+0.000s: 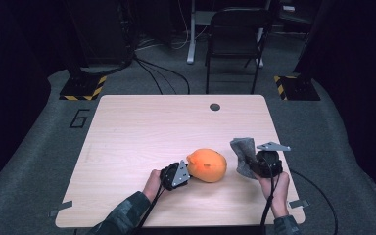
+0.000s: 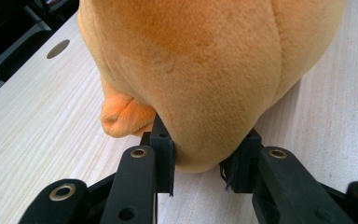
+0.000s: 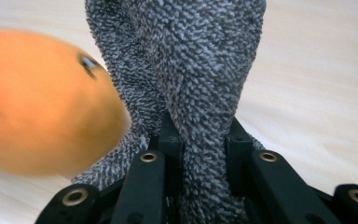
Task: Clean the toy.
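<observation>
While the left claw (image 1: 185, 172) pinches the near end of the orange plush toy (image 1: 207, 165), that toy lies on the bench (image 1: 142, 132) toward its near edge; the right claw (image 1: 252, 164), just right of the toy, is clenched on a grey knitted cloth (image 1: 243, 155). Both look soft and light, so a deep bite on the toy's bulging end should hold. Beyond the toy, off the bench's far left corner, a floor marking reads, perhaps, "6" (image 1: 79, 118)

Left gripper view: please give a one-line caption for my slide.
Left gripper clamps the lower end of an orange plush toy lying on the pale wooden table.
</observation>
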Available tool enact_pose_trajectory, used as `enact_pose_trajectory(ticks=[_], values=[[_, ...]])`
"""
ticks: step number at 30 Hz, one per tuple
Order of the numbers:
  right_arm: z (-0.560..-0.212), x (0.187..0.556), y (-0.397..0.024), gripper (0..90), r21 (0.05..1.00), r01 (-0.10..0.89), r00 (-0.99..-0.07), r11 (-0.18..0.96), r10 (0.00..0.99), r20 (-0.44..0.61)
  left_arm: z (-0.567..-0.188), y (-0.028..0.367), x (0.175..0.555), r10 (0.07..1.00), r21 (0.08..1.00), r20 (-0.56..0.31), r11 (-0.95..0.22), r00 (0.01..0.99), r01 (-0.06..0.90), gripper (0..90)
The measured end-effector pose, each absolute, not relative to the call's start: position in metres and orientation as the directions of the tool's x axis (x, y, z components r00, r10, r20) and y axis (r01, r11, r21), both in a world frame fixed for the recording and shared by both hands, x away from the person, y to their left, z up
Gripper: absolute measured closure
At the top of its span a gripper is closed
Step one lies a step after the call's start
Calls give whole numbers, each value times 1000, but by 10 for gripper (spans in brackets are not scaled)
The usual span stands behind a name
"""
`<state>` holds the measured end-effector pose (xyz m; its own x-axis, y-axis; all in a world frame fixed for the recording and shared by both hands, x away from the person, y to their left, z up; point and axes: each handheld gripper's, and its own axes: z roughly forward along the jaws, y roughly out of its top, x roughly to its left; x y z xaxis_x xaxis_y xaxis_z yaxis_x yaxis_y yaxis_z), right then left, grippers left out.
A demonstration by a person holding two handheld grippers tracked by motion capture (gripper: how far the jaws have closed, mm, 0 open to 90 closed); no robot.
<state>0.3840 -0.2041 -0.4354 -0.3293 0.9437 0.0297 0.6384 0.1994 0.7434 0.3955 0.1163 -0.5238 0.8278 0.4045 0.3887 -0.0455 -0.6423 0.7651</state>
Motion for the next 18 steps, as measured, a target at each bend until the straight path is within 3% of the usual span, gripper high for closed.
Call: enact_pose_trajectory(ticks=[13,18], values=[[-456,390,-219,736,702,685,-297,196,955,24,-523,120,398,437,808,336,-589,834,-17,725],[-455,390,-225,734,699,695,-271,169,962,37,-512,121,399,471,854,235,-518,850,51,750]])
